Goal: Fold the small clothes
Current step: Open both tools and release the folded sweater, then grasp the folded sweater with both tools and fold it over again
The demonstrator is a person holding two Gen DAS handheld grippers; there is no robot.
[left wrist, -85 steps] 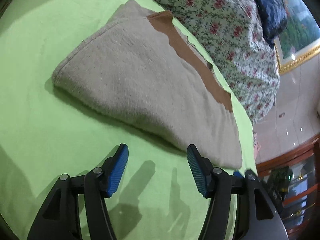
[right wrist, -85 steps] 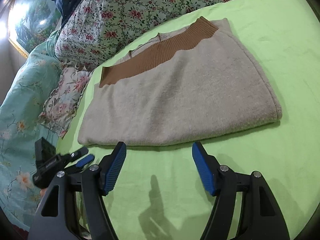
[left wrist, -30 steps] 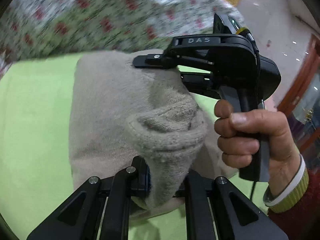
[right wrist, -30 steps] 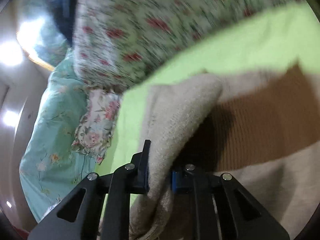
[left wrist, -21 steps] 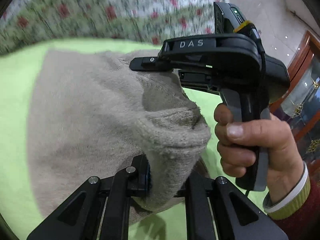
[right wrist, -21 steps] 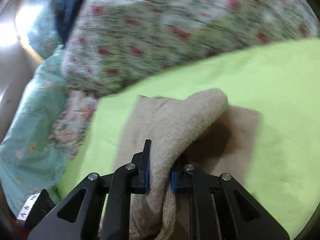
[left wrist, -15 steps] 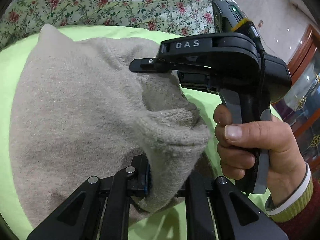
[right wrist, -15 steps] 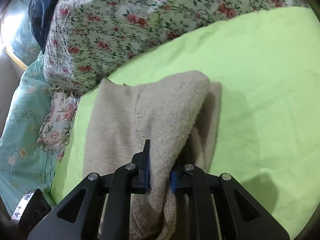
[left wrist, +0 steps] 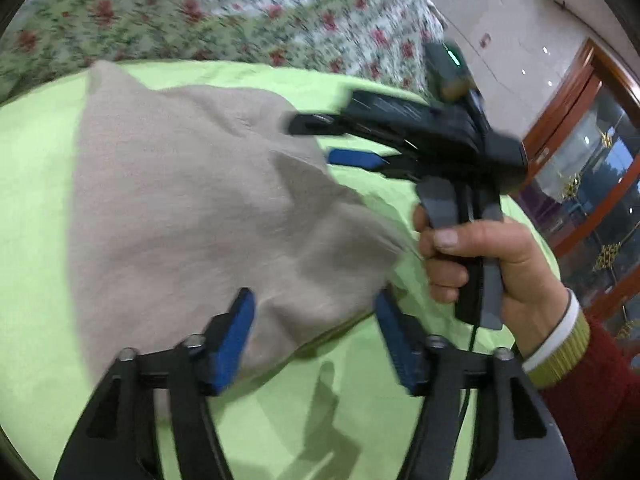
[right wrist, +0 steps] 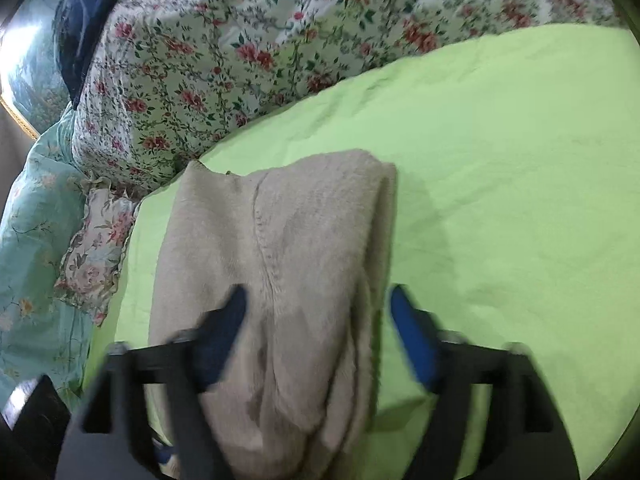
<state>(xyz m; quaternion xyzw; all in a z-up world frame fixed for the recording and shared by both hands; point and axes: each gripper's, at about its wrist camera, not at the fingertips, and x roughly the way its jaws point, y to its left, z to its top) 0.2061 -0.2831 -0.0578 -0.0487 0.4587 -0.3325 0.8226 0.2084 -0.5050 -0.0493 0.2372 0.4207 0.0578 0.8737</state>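
A beige knit garment (left wrist: 192,208) lies folded over on the lime green sheet (left wrist: 36,160). My left gripper (left wrist: 314,340) is open, its blue pads either side of the garment's near corner, which lies loose between them. In the left wrist view my right gripper (left wrist: 328,140) is held by a hand at the garment's far edge, open. In the right wrist view the right gripper (right wrist: 316,332) is open over the folded garment (right wrist: 280,248), holding nothing.
A floral quilt (right wrist: 248,48) lies heaped behind the green sheet (right wrist: 500,168). A teal bedspread (right wrist: 28,220) and small floral pillow (right wrist: 96,248) lie at the left. A wooden glass cabinet (left wrist: 588,168) and tiled floor are to the right.
Both grippers were shut on the garment's edge half a second ago. Both have opened and let go. The folded layer now rests on the garment.
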